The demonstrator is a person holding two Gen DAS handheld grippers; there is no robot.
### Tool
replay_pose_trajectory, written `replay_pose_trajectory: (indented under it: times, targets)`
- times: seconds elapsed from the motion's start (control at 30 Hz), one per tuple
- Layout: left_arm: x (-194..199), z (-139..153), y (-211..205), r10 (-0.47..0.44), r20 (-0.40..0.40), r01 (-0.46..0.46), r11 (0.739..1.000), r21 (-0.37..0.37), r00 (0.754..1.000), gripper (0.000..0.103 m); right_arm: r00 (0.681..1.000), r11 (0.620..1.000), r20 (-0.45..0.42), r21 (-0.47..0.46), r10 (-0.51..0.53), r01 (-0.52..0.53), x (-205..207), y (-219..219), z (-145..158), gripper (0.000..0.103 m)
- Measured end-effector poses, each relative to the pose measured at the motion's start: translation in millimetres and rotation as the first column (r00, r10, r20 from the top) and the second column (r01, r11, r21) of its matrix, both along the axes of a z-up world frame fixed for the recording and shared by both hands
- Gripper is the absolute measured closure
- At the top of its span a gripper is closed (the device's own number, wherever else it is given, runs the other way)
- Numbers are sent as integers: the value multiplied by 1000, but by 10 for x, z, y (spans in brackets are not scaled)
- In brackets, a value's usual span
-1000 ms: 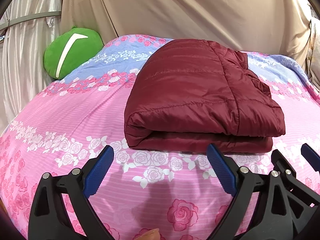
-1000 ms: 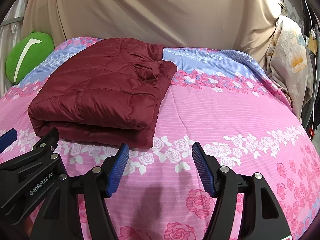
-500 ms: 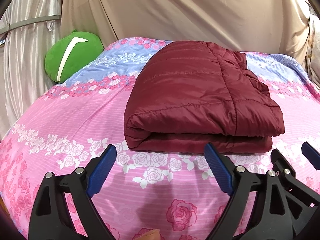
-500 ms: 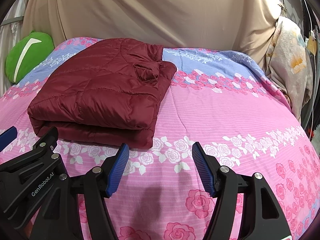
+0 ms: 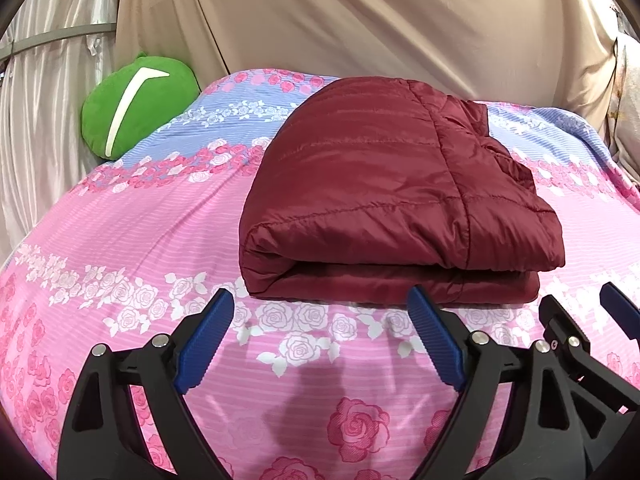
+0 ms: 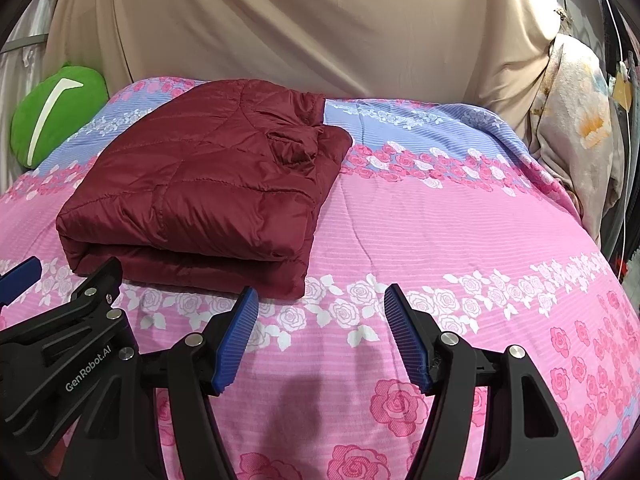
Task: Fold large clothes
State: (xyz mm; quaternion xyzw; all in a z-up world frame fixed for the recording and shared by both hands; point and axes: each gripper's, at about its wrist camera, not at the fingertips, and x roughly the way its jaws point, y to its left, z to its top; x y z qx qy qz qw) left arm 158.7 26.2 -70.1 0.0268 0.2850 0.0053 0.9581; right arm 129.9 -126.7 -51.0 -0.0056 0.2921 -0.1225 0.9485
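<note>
Left gripper (image 5: 320,304): jaws spread wide and holding nothing; they have just been narrowing a little, with only bedspread showing between the blue pads.
Right gripper (image 6: 320,300): jaws released, a moderate gap, nothing between them; the gap matches the earlier frames.
Gripper placing: both hang above the near part of the bed, side by side, tilted downward toward the cover; each shows at the edge of the other's view.
Jacket (image 5: 396,196): a maroon quilted garment, folded into a thick rectangular bundle, lying flat on the bed just beyond the left gripper's right pad and to the far left of the right gripper. Its rolled fold edge faces near; a bunched bit of fabric sits on its far right corner. No pad touches it.
Change in jacket: none; it lies in the same spot and shape as a second ago.
Bedspread (image 6: 460,224): pink with rose rows and white flower bands, turning blue at the far end; faint shadows of the grippers fall on it near the pads.
Green cushion (image 5: 136,108): round, with a white curved stripe, at the far left corner of the bed against the drapes, well apart from the jacket.
Beige cloth (image 6: 300,20): hangs behind the bed across the whole far side.
Floral fabric (image 6: 580,128): pale, draped at the far right beside the bed.
</note>
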Motion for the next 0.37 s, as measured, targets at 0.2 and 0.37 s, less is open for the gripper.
replay_pose_trajectory:
  times: [0.2, 0.37]
  targets:
    - [-7, -8, -14, 23, -2, -23, 1000, 7, 1000, 17, 1000, 1000, 0, -2, 7, -7, 0, 4, -3, 39]
    - [-7, -15, -13, 27, -9, -27, 1000, -1, 1000, 18, 1000, 1000, 5, -16, 2, -2, -6, 23, 19, 39]
